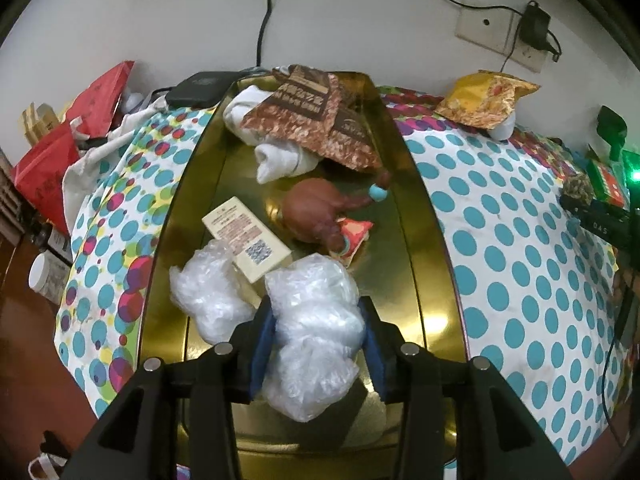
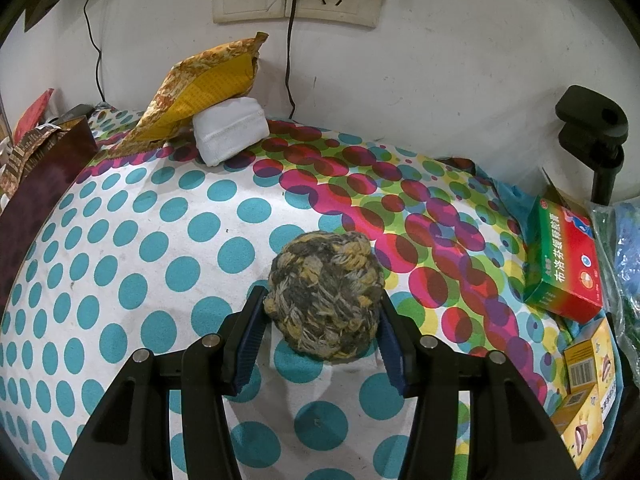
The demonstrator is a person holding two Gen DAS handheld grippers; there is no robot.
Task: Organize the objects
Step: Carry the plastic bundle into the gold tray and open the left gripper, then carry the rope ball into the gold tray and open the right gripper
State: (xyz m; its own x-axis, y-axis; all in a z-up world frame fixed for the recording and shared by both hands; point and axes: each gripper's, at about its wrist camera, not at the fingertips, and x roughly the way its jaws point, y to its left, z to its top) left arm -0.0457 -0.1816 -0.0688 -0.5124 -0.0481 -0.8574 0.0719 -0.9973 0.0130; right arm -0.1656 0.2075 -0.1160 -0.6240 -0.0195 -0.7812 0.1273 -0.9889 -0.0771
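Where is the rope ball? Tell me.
In the right wrist view the rope ball sits between the right claw's pads on the dotted cloth, left of the green-red box.

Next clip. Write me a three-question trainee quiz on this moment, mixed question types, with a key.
1. True or false: the rope ball sits between the pads of the right gripper.
2. Multiple choice: what lies between the fingers of the left gripper? A) the yellow snack bag B) a crumpled clear plastic wad C) the cream box
3. Fill in: the brown toy lies inside the ____ tray.

Key: 1 true. 2 B, the plastic wad; the yellow snack bag is off the tray on the dotted cloth, the cream box further up the tray. 3 gold.
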